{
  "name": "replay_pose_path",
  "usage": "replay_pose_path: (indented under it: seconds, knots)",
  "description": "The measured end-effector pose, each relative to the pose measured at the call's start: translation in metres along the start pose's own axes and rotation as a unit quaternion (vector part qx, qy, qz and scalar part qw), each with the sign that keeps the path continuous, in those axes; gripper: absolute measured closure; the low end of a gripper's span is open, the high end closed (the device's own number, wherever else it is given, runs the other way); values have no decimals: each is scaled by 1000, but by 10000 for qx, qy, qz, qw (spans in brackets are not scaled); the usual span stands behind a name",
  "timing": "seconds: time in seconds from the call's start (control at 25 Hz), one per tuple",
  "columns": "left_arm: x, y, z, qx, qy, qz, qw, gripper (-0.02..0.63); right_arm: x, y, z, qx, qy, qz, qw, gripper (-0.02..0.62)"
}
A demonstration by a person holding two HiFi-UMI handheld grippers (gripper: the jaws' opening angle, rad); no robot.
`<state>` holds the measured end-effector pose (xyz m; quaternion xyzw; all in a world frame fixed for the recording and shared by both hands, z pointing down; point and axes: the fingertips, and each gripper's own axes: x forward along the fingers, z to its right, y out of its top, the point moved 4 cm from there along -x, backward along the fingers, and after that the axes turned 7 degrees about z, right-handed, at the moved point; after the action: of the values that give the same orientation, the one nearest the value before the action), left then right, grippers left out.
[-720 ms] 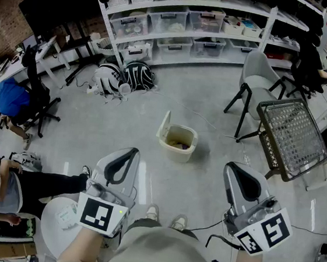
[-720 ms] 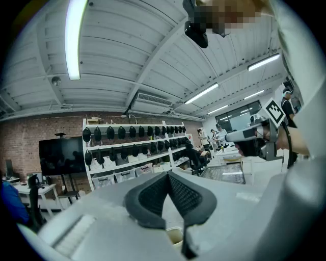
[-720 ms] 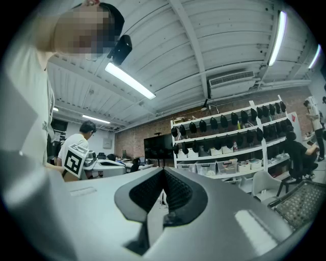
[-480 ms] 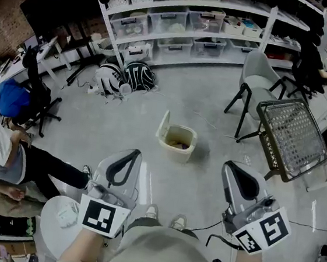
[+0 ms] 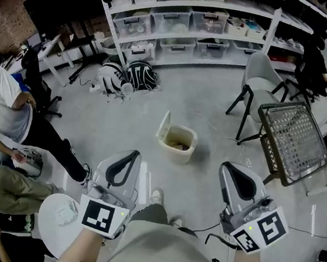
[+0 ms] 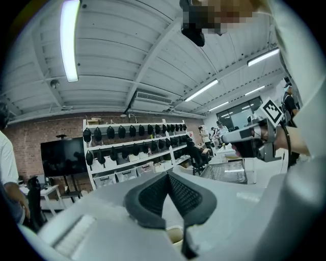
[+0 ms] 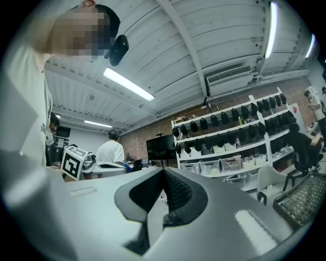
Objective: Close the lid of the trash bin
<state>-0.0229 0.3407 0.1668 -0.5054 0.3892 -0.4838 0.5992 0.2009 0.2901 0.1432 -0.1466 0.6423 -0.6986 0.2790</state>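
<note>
A small cream trash bin stands on the grey concrete floor, a little way ahead of the standing person's feet, seen from the head view looking steeply down. Its hinged lid stands upright along the bin's left edge, so the mouth is open and some rubbish shows inside. The left tongs and the right tongs are held up at the bottom of the head view, one to each side of the bin and well apart from it, touching nothing. The left gripper view shows the left tongs pressed together with nothing between the dark ribbed pads. The right gripper view shows the right tongs pressed together too, also empty. Beyond the bin a white shelving unit holds clear storage boxes. A grey chair and a tilted wire-mesh rack stand to the right, and a person in a white shirt bends over at the left edge. The task looks not yet begun: the lid is fully up and neither of the tongs has reached it. What is left, by this reading, is the approach, the contact with the lid, and the swing down over the mouth.
</note>
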Motion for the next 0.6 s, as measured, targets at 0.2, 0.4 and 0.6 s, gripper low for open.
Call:
replay_pose_path:
  seconds: [0.2, 0.4, 0.6]
  knots:
    - [21, -5, -18, -160, 106, 98, 9998, 604, 24, -13, 12, -60, 37, -135, 9999, 592]
    - [51, -23, -47, -196, 98, 102, 9997, 604, 59, -32, 26, -89, -5, -322, 9994, 592]
    - [93, -51, -84, -276, -2, -11, 9996, 604, 111, -56, 44, -30, -23, -660, 9978, 592]
